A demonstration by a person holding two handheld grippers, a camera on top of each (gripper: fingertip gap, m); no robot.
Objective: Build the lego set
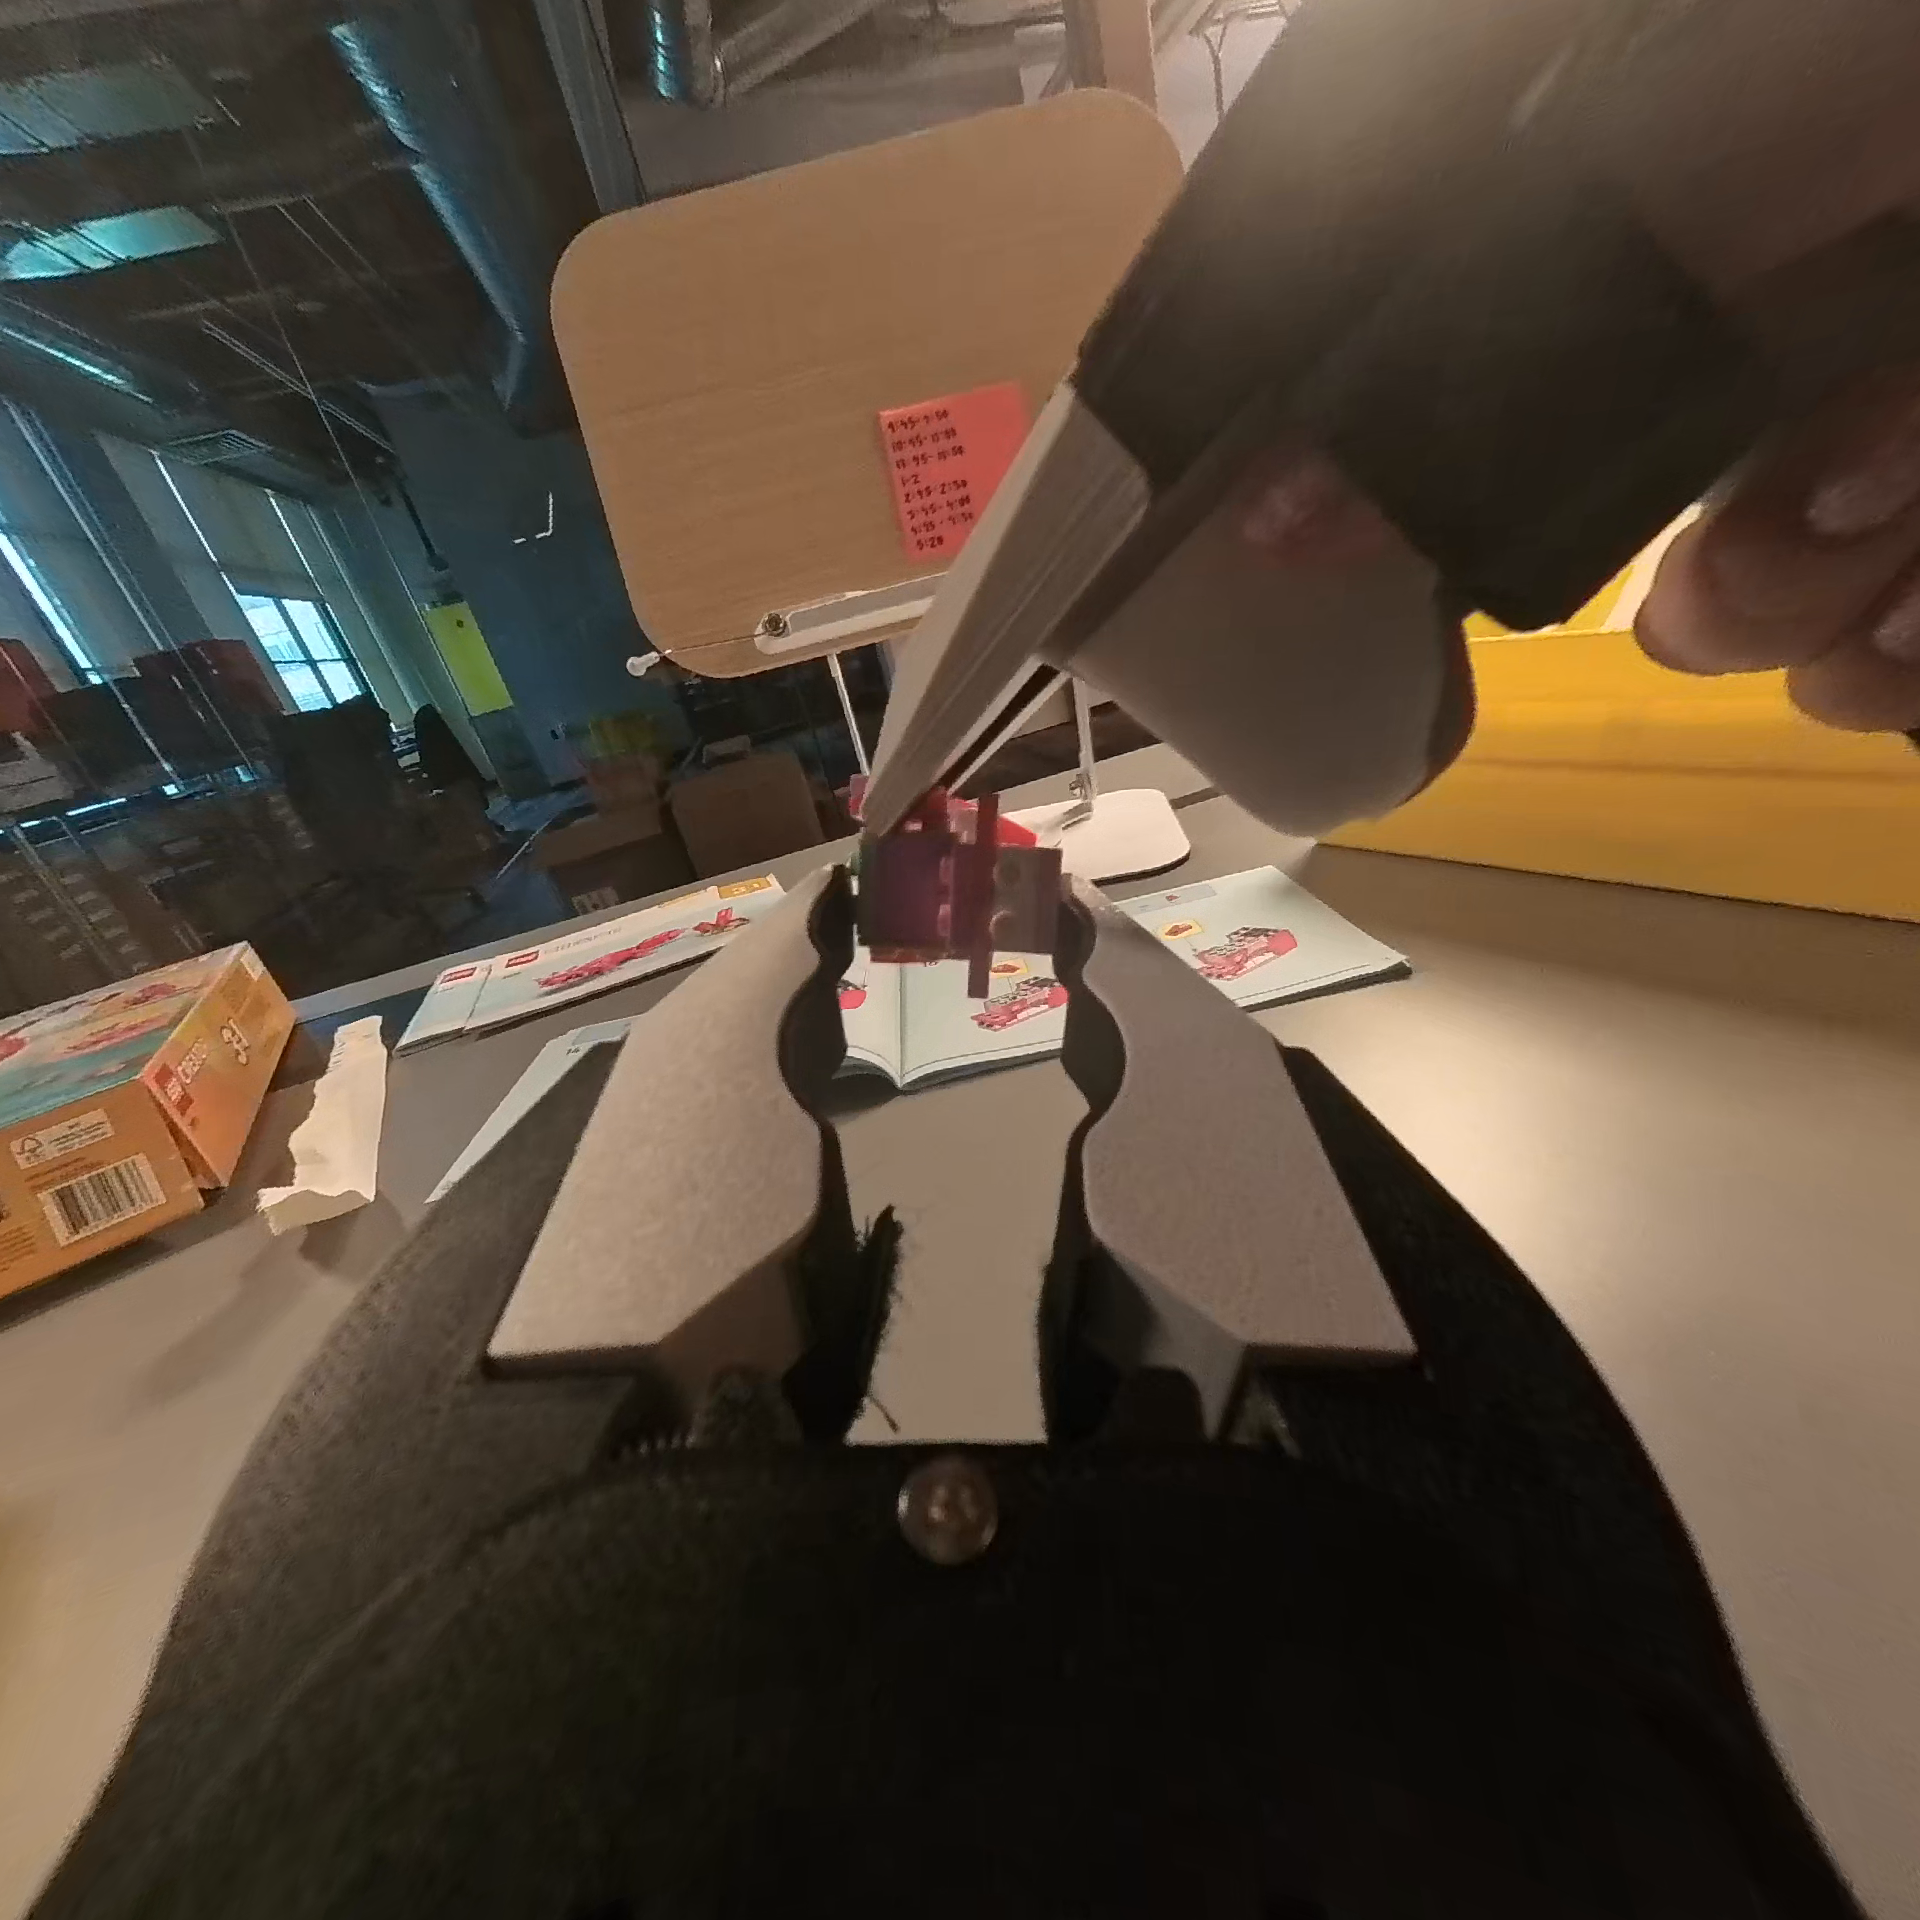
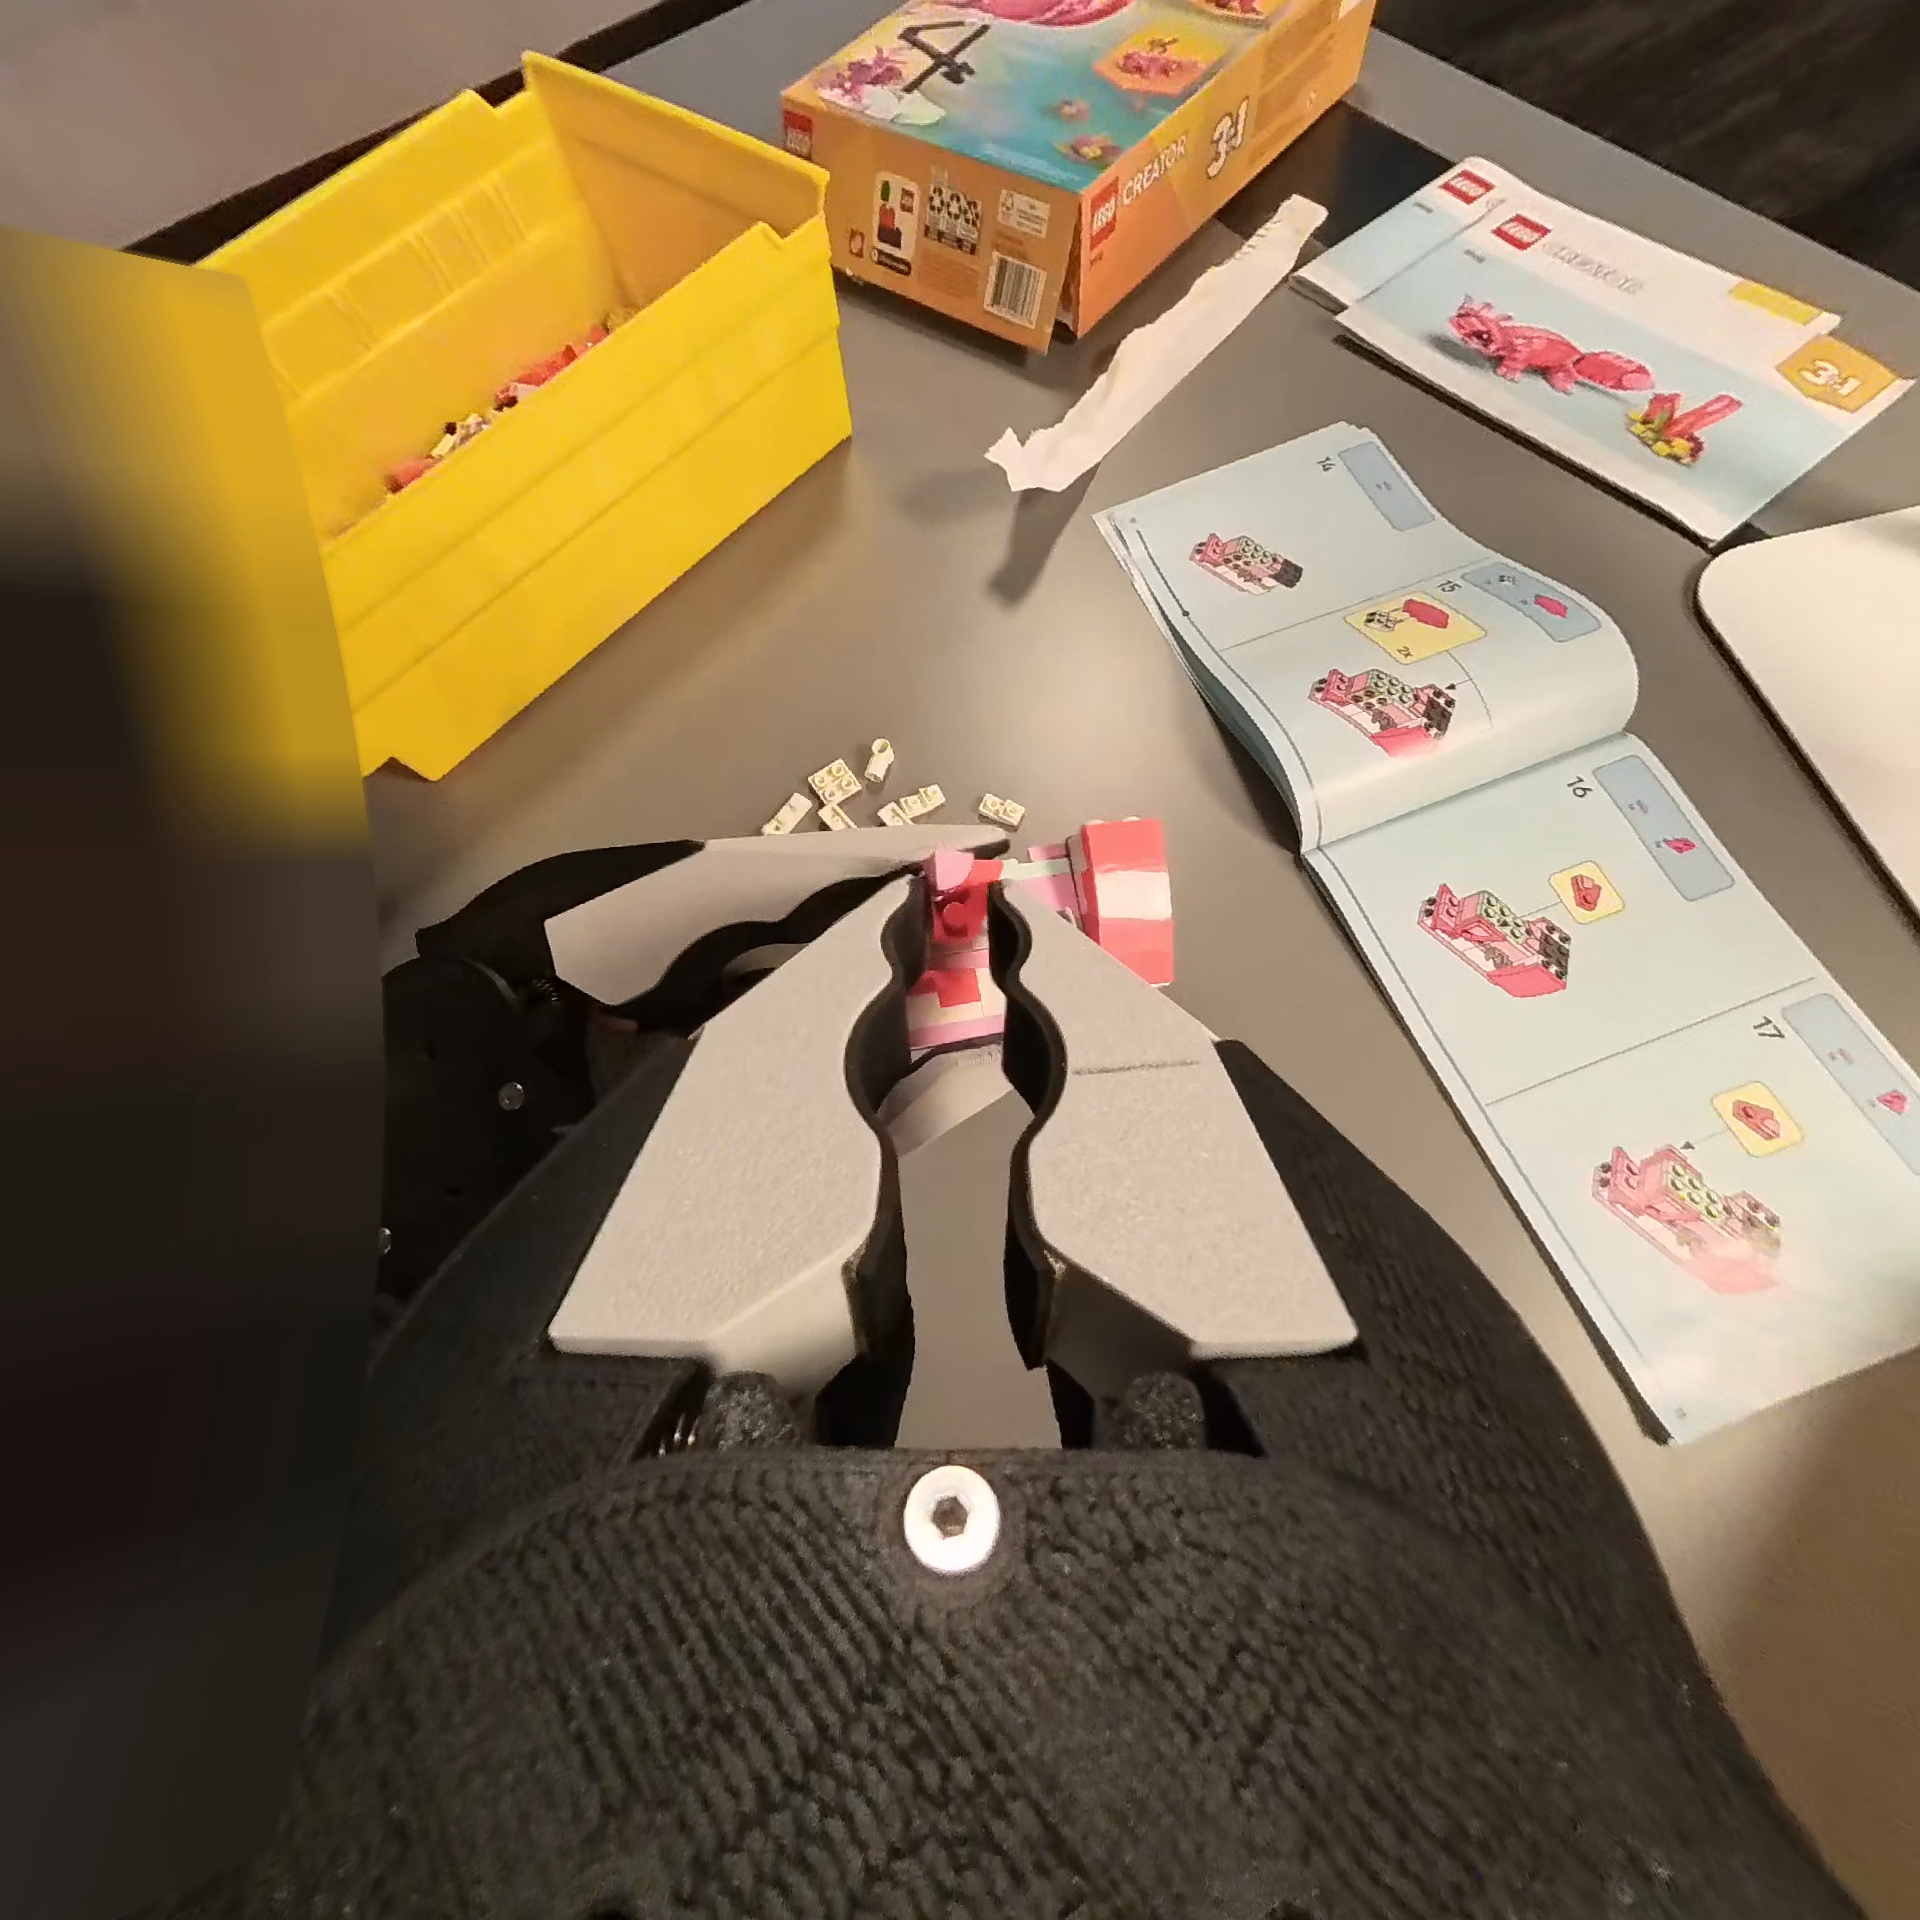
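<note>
My left gripper [image 1: 956, 904] is shut on a pink and purple brick model [image 1: 935, 894] and holds it above the grey table [image 1: 1558, 1143]. My right gripper [image 1: 894, 816] comes down from the upper right and its tips meet the model's top. In the right wrist view my right gripper [image 2: 951, 904] is shut on a small red brick [image 2: 951, 923], right against the pink model [image 2: 1127, 904]. The left gripper [image 2: 935, 857] reaches in there from the left.
Several small white pieces [image 2: 894, 795] lie on the table just beyond the grippers. A yellow bin [image 2: 582, 436] with loose bricks stands at the left. The open booklet [image 2: 1455, 883], closed booklets [image 2: 1610, 343], an orange box [image 2: 1039, 156], a paper strip [image 2: 1143, 343] and a wooden board stand [image 1: 831, 364] surround them. Only a small space, under 4 cm, lies between the two pairs of fingers.
</note>
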